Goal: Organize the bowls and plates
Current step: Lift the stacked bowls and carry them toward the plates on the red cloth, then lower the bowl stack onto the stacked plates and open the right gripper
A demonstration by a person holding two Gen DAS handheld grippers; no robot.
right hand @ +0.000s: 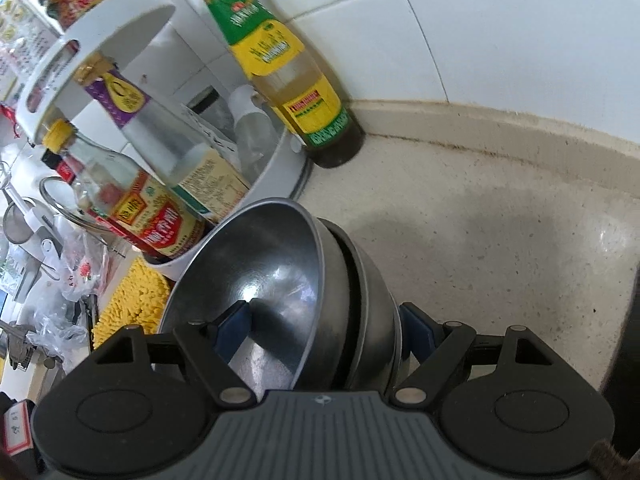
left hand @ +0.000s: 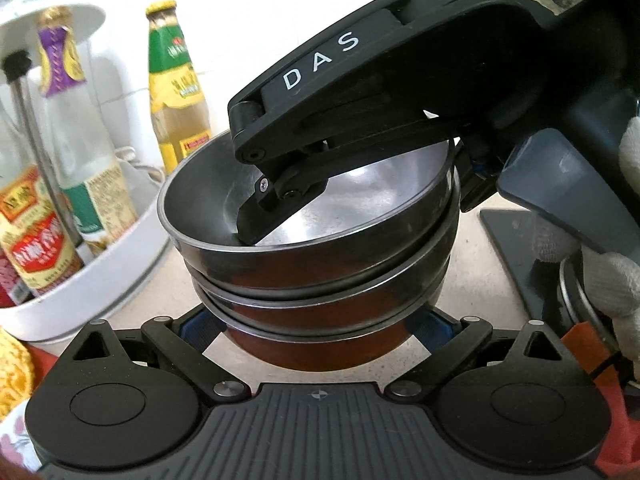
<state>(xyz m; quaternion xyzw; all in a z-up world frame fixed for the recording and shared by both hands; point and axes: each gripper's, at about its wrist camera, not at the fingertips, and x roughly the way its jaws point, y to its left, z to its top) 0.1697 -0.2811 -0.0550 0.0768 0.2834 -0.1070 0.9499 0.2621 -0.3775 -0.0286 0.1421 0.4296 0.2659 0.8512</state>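
Steel bowls (left hand: 320, 264), three of them nested in a stack with brown outer walls, are sitting tilted between both tongs, above the speckled tabletop (right hand: 500, 240). In the left wrist view the left tongs (left hand: 316, 340) are gripping the bottom bowl, their blue pads pressing against its sides low on the stack. The right tongs (right hand: 328, 332) are clamping the stack's wall: one blue pad (right hand: 234, 330) is lying inside the top bowl and the other is pressing on the outside of the lowest bowl, so the rims are caught between them. The left wrist view is showing that same inner finger reaching down into the top bowl, with a white gloved hand (left hand: 612, 276) holding the handle at the right edge.

Just behind the stack a white round rack (right hand: 92, 52) is holding several sauce bottles. A tall bottle with a green and yellow label (right hand: 280, 64) is standing beside the rack against the white tiled wall (right hand: 500, 32). A yellow shaggy cloth (right hand: 132, 308) is lying on the tabletop near the rack.
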